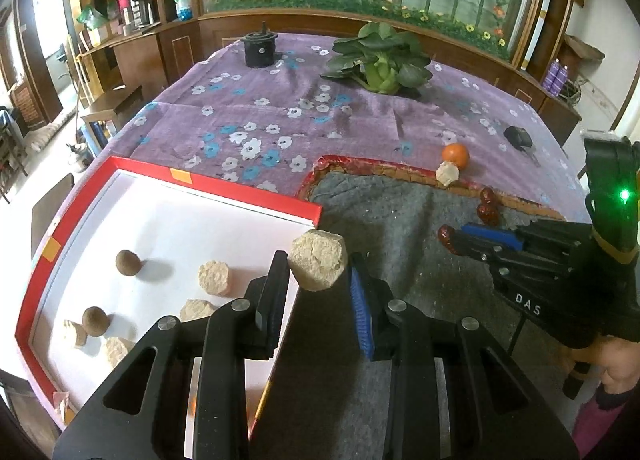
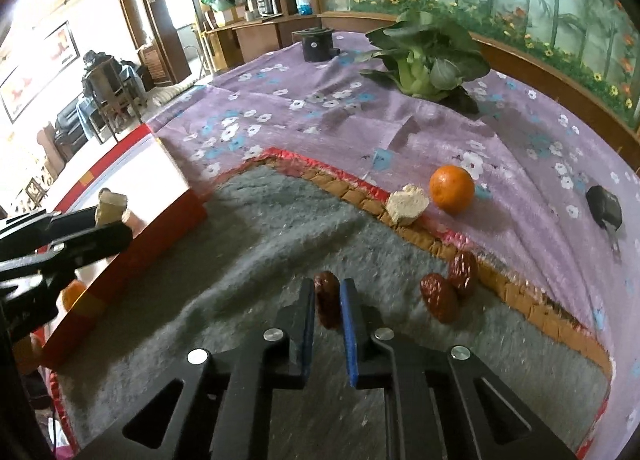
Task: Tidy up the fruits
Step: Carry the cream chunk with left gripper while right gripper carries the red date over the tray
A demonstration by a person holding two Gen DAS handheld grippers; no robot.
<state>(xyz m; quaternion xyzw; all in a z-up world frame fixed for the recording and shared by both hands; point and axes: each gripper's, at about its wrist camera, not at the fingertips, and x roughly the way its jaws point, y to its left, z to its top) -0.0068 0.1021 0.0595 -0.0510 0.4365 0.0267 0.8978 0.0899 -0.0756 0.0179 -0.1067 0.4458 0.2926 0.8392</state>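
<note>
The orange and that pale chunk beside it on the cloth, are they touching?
Apart. The right wrist view shows a thin strip of purple cloth between the orange and the pale chunk; the left wrist view makes them overlap, but only by angle.

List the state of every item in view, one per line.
left claw: shut on a beige chunk, held at the box's edge
right claw: shut on a red date
red box: open, holding beige chunks and two brown balls
two dates: lying loose on the grey mat
orange: whole, resting on the cloth
loose chunk: on the mat's border
</note>
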